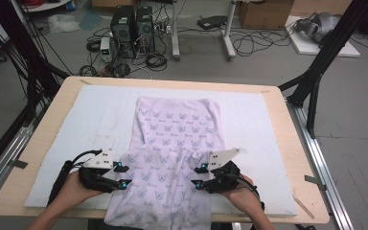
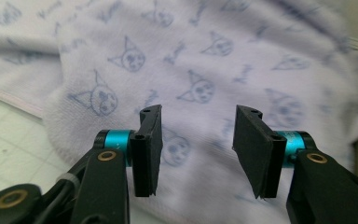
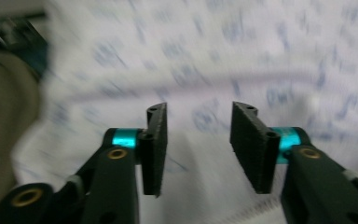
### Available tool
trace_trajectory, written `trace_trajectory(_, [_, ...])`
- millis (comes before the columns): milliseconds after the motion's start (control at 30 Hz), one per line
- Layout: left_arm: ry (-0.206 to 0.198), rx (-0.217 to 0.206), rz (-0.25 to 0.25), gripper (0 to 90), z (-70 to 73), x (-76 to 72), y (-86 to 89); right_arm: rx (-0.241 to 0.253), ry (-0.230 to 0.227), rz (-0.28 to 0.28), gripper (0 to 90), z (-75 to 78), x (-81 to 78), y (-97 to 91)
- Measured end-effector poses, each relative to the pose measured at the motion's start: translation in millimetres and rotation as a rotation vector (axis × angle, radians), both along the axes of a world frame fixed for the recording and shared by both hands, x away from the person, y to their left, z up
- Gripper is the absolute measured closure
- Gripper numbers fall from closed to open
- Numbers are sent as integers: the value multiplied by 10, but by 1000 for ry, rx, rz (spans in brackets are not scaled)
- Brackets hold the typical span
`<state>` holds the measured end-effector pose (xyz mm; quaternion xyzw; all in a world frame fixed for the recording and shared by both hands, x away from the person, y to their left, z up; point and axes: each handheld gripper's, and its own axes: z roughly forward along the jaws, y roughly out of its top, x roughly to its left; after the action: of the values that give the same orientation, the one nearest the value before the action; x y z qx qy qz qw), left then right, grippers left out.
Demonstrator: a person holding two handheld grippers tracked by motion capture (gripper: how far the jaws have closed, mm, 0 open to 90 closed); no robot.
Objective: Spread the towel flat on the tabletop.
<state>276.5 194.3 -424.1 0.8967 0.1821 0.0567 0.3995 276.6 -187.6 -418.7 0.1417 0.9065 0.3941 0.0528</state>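
- On the left, our left hand-held gripper (image 1: 122,175) sits at the near-left edge of the cloth (image 1: 175,143), a pale lilac garment printed with small cat faces. In the left gripper view its jaws stand apart with a clear gap, and the cloth (image 2: 200,70) lies beyond and beneath them, not pinched; no fabric is between the pads.
- In the middle, the cloth lies on the white mat (image 1: 91,120) that covers the bench (image 1: 287,143). Its far part is spread flat toward the middle of the mat, while its near part is bunched into a folded-over flap between our two hands, and the lowest hem hangs over the near edge of the bench.
- On the right, our right hand-held gripper (image 1: 197,176) faces inward at the near-right edge of the same flap. The right gripper view is blurred, yet its jaws plainly stand apart, with the cloth (image 3: 242,56) ahead of them and nothing clamped.
- We judge the step in hand to be a letting-go in the course of folding: the near portion looks laid up over the body of the cloth, and both grippers are free of it.
- The next move, as we read it, calls for drawing both hands clear without dragging the flap, then choosing fresh grip points, likely at the side edges or the overhanging hem. The soft knit will shift easily, so we should close on a single layer edge and lift evenly on both sides.
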Motion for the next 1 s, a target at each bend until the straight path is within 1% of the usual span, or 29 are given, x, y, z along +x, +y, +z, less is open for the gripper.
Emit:
trace_trajectory(33, [10, 18, 0, 548, -50, 35, -35, -30, 4, 1, 543, -57, 32, 19])
trace_trajectory(67, [20, 31, -11, 584, -95, 55, -66, -38, 14, -1, 547, -105, 54, 30])
trace_trajectory(100, [17, 44, -24, 660, -137, 58, -94, -52, 21, -3, 577, -143, 65, 43])
trace_trajectory(133, [-2, 28, -21, 686, -144, 39, -101, -71, 18, 6, 603, -176, 65, 53])
trace_trajectory(167, [4, 30, -34, 792, -140, 38, -101, -51, -2, 11, 700, -194, 52, 46])
trace_trajectory(200, [8, 32, -35, 845, -136, 16, -110, -38, 11, 21, 760, -199, 46, 39])
trace_trajectory(233, [-1, 48, -44, 866, -125, -6, -110, -34, 20, 26, 832, -200, 42, 33])
trace_trajectory(300, [9, 56, -68, 876, -101, -56, -95, -34, 24, 36, 869, -181, 23, 13])
trace_trajectory(333, [5, 57, -74, 878, -86, -97, -77, -26, 41, 48, 873, -171, 14, -6])
trace_trajectory(400, [4, 38, -93, 879, -33, -213, -25, -6, 47, 55, 874, -123, -59, -61])
trace_trajectory(467, [-14, 14, -116, 879, 48, -379, 27, 30, 58, 74, 874, -33, -196, -140])
trace_trajectory(533, [-32, -18, -146, 875, 139, -541, 71, 57, 48, 102, 873, 92, -385, -219])
trace_trajectory(567, [-40, -31, -148, 857, 182, -599, 86, 69, 39, 111, 870, 160, -474, -257])
trace_trajectory(600, [-46, -37, -142, 782, 218, -631, 95, 87, 34, 121, 861, 225, -543, -294])
trace_trajectory(633, [-58, -35, -137, 705, 249, -631, 107, 109, 38, 127, 833, 285, -592, -324])
trace_trajectory(667, [-62, -35, -130, 651, 257, -622, 112, 121, 23, 120, 763, 340, -621, -342])
trace_trajectory(700, [-66, -30, -106, 627, 256, -556, 121, 122, 18, 110, 735, 356, -625, -344])
trace_trajectory(733, [-64, -31, -89, 596, 241, -512, 119, 107, 8, 98, 704, 363, -583, -335])
trace_trajectory(767, [-59, -24, -79, 585, 217, -444, 121, 94, 5, 88, 684, 351, -549, -323])
trace_trajectory(800, [-53, -25, -61, 584, 177, -384, 111, 80, 2, 77, 661, 317, -499, -301])
trace_trajectory(833, [-52, -7, -45, 585, 137, -321, 104, 63, 3, 67, 651, 272, -447, -272])
trace_trajectory(900, [-27, 6, -29, 585, 44, -207, 74, 38, 11, 67, 617, 163, -358, -207])
trace_trajectory(933, [-17, 14, -17, 588, -5, -168, 54, 27, 11, 63, 613, 108, -316, -175])
trace_trajectory(967, [-11, 37, -12, 598, -45, -138, 35, 18, 22, 68, 601, 51, -276, -145])
trace_trajectory(1000, [-7, 52, -12, 630, -87, -121, 15, 6, 27, 63, 588, 3, -241, -120])
